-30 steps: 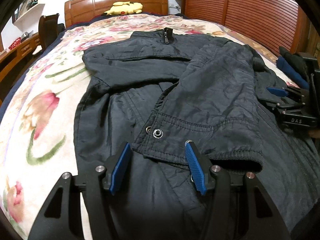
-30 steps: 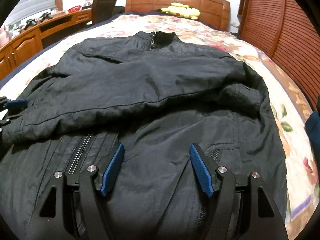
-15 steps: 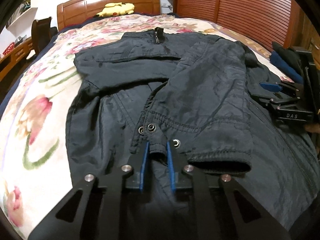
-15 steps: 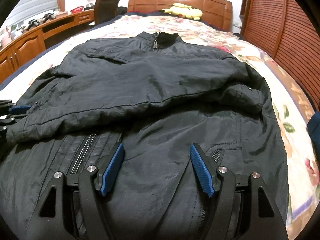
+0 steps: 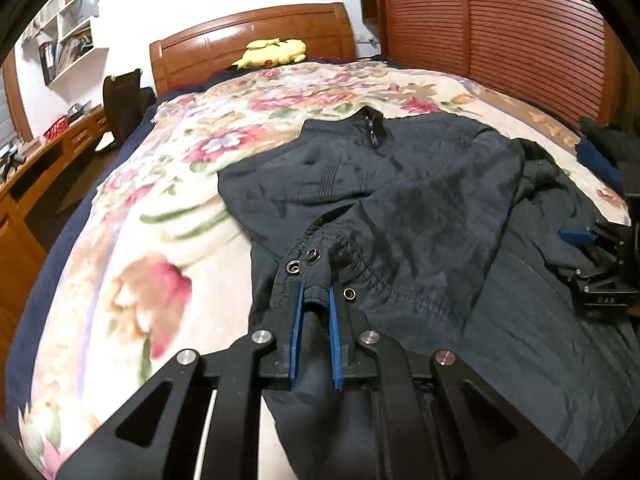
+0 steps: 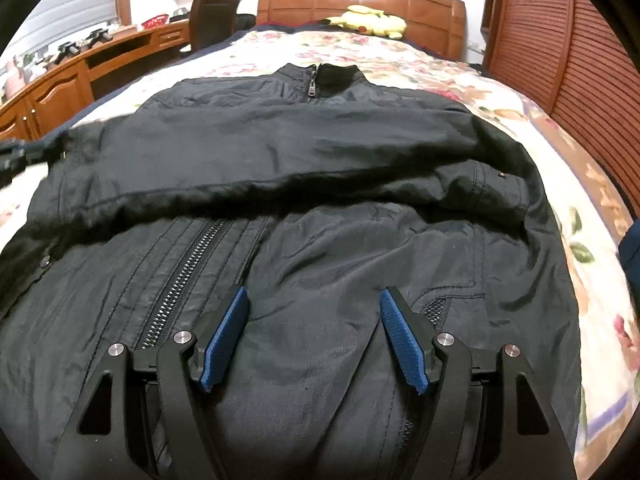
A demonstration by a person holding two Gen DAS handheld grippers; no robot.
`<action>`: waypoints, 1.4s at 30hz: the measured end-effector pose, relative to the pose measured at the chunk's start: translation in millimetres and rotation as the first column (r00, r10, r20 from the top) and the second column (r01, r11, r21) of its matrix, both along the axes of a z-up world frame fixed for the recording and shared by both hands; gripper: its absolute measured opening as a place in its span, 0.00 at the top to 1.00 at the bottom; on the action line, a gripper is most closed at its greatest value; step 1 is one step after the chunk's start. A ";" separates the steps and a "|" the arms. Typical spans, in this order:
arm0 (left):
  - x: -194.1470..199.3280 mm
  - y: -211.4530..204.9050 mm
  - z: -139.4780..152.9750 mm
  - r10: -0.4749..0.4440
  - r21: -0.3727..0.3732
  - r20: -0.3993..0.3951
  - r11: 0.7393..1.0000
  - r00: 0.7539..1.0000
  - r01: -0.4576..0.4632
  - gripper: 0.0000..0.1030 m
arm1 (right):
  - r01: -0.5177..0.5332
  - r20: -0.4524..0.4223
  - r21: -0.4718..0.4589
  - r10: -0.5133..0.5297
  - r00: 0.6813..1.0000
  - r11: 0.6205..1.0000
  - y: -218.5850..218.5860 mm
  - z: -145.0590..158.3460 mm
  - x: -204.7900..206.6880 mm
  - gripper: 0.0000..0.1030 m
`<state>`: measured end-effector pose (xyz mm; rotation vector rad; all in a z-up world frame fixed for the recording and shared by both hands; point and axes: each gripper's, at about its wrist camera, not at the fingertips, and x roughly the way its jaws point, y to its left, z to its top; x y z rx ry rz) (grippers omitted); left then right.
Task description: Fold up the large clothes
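A large black zip-up jacket [image 5: 420, 208] lies front-up on the floral bedspread [image 5: 140, 280], collar toward the headboard. One sleeve is folded across the chest [image 6: 280, 168]. My left gripper [image 5: 315, 286] is shut on that sleeve's cuff [image 5: 320, 264], beside its metal snaps, and holds it lifted off the bed. My right gripper [image 6: 314, 292] is open and empty, low over the jacket's lower front, just right of the zipper [image 6: 180, 280]. The right gripper also shows at the right edge of the left wrist view [image 5: 592, 256].
A wooden headboard [image 6: 360, 4] with a yellow plush toy [image 6: 372, 20] stands at the far end. A wooden desk [image 6: 60, 76] and dark chair [image 6: 212, 16] line the left side. A slatted wooden wall [image 6: 560, 40] runs along the right. A dark blue item [image 5: 596, 156] lies at the bed's right edge.
My left gripper closed on the sleeve cuff and has lifted and pulled it leftward. The right gripper stayed open over the jacket's lower front.
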<state>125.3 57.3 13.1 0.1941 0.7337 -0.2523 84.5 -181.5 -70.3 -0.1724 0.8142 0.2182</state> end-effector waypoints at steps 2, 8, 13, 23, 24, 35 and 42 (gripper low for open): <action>-0.5 1.8 1.9 -0.005 -0.009 -0.001 1.000 1.000 0.005 0.90 | -0.002 -0.004 0.008 0.002 1.000 1.000 -0.6 0.2 0.6 0.31; -14.6 7.4 0.8 0.001 -0.070 0.008 0.998 1.000 -0.001 0.82 | -0.001 -0.004 0.008 0.001 1.000 1.000 -1.5 0.1 1.4 0.31; -34.1 15.6 1.6 0.029 -0.088 0.051 0.996 0.998 -0.025 0.64 | -0.002 -0.003 0.007 0.002 1.000 1.000 -1.8 0.2 1.7 0.31; -79.1 23.1 3.8 0.046 -0.126 0.081 0.991 0.996 -0.035 0.47 | -0.002 0.001 0.008 0.002 1.000 1.000 -2.9 1.1 1.8 0.31; -83.7 22.9 2.7 0.046 -0.127 0.078 0.991 0.996 -0.036 0.46 | -0.002 0.003 0.008 0.002 1.000 1.000 -3.3 1.7 1.7 0.31; -117.7 16.9 -14.5 0.087 -0.099 0.057 0.992 0.995 -0.082 0.46 | -0.013 0.061 0.049 0.010 0.998 0.999 -8.1 11.2 -10.9 0.32; -133.6 11.3 -27.2 0.080 -0.087 0.039 0.993 0.996 -0.076 0.46 | -0.015 0.115 0.098 0.004 0.993 0.995 -17.1 22.1 -22.3 0.32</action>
